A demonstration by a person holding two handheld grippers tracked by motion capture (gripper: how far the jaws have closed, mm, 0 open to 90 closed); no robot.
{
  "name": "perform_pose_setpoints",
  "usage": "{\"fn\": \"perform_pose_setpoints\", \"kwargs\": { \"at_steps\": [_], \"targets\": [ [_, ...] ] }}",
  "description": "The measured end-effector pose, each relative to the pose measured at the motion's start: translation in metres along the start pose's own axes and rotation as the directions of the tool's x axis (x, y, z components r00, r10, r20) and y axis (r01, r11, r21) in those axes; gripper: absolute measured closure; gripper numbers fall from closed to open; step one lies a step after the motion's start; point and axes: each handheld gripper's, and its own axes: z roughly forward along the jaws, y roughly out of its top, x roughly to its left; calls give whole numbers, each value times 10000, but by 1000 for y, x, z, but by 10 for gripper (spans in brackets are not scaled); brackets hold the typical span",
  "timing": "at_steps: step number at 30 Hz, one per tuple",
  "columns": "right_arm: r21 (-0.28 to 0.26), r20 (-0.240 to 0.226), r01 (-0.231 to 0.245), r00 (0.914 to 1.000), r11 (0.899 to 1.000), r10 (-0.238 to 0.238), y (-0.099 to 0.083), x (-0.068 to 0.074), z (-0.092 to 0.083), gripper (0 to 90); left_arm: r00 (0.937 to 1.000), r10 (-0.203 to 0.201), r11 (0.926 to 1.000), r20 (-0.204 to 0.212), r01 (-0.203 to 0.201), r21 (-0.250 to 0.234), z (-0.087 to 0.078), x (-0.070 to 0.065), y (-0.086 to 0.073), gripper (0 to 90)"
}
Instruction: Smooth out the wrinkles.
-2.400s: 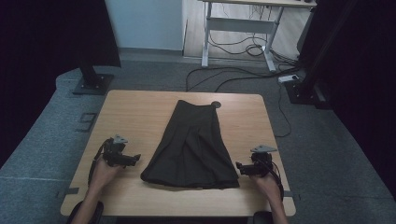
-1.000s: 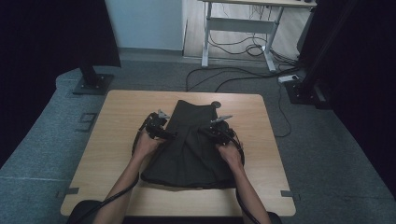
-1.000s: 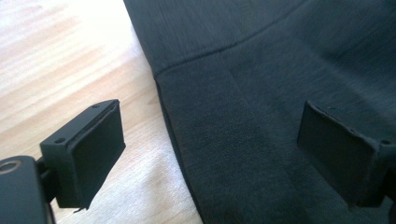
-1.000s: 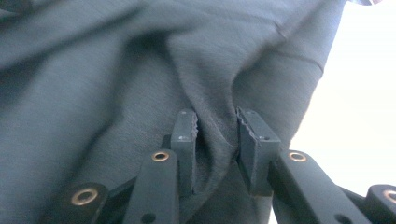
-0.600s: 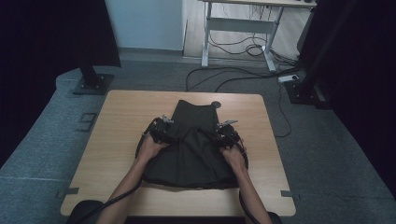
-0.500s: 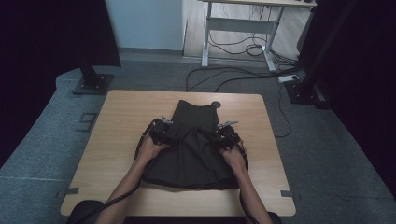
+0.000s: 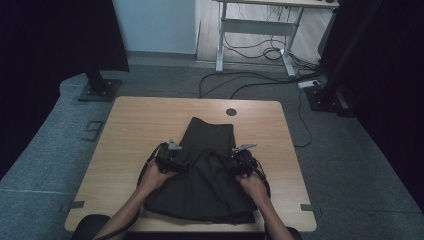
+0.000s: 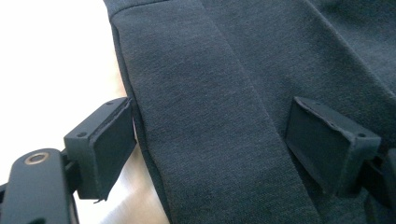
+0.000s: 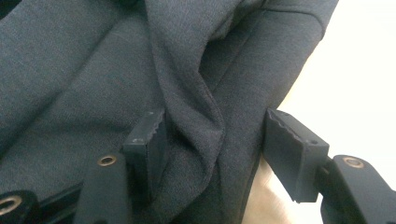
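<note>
A dark grey skirt [image 7: 207, 185] lies flat on the wooden table [image 7: 140, 125], waist at the far end and hem near the person. My left gripper [image 7: 180, 159] is at the skirt's left edge, about halfway down. In the left gripper view its jaws [image 8: 215, 135] straddle a flat strip of skirt [image 8: 205, 93]; they have just been closing, and a wide gap remains. My right gripper [image 7: 234, 161] is at the right edge. Its jaws [image 9: 217, 140] have also been closing and stand around a raised fold of cloth [image 9: 196, 112] without pinching it.
A round cable hole [image 7: 231, 112] sits in the table beyond the waist. Bare wood lies on both sides of the skirt. A black stand base [image 7: 97, 90], a desk frame [image 7: 255, 30] and cables [image 7: 260, 85] are on the floor behind the table.
Both hands have moved from the skirt's upper part toward the person along its side edges and sunk a little. The cloth between the grippers has rumpled.
</note>
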Motion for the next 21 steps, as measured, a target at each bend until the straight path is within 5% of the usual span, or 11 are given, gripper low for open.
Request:
{"fn": "perform_pose_setpoints", "kwargs": {
  "at_steps": [5,13,21],
  "targets": [
    [118,-453,258,9987,9996,-253,-18,12,-13,386,9995,-162,9998,260,164,-103,-16,-19,-22,158],
    [219,-761,659,9950,9976,-641,-42,30,-32,373,9992,216,9998,326,-214,-46,-39,-55,-47,158],
    [336,-778,1018,9920,9942,-989,-38,30,-36,289,9956,791,9966,512,-802,195,-45,-47,-30,121]
  ]
}}
